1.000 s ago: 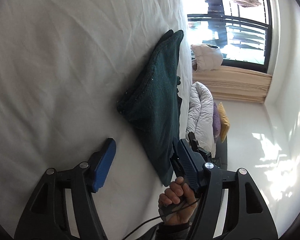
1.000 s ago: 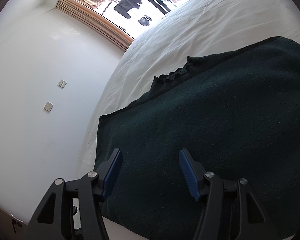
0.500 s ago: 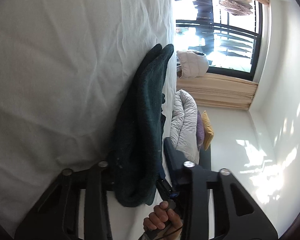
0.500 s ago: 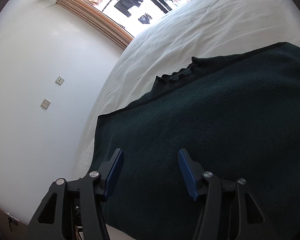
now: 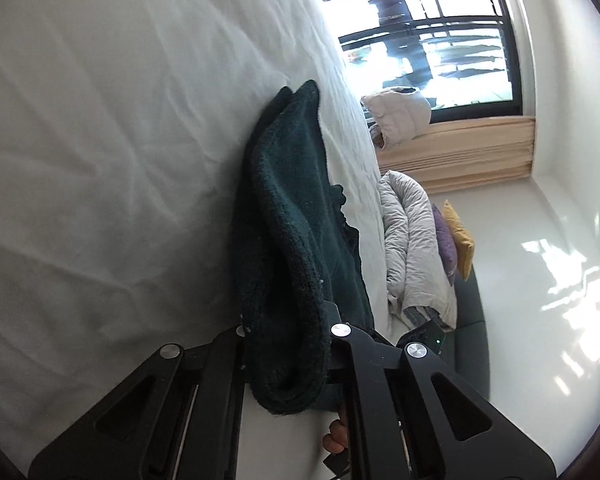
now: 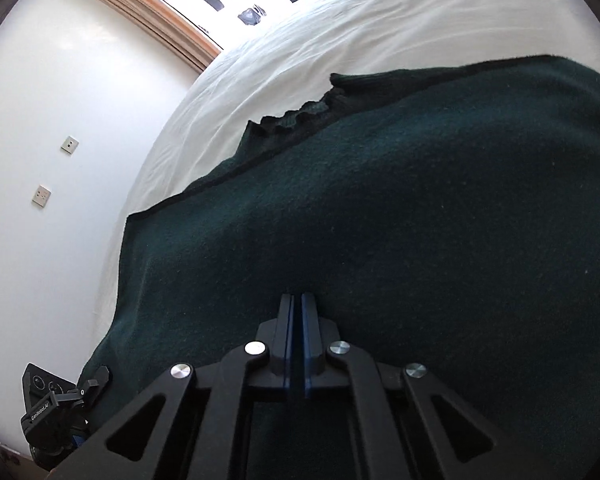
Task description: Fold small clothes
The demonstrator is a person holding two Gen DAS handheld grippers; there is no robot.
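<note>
Left hand-held gripper: jaws clenched on a bunched edge of the dark green knit sweater; the fabric fills the gap between the fingers and hides the pads. The folded edge hangs below the jaws. A person's fingertips show just beneath the right linkage.

Right hand-held gripper: blue pads pressed together, tips down at the sweater surface. Whether a pinch of knit sits between them cannot be told.

The sweater lies spread on the white bed sheet, ribbed collar toward the window. Beyond the bed: rolled grey duvet, purple and yellow cushions, white wall with two switch plates.
</note>
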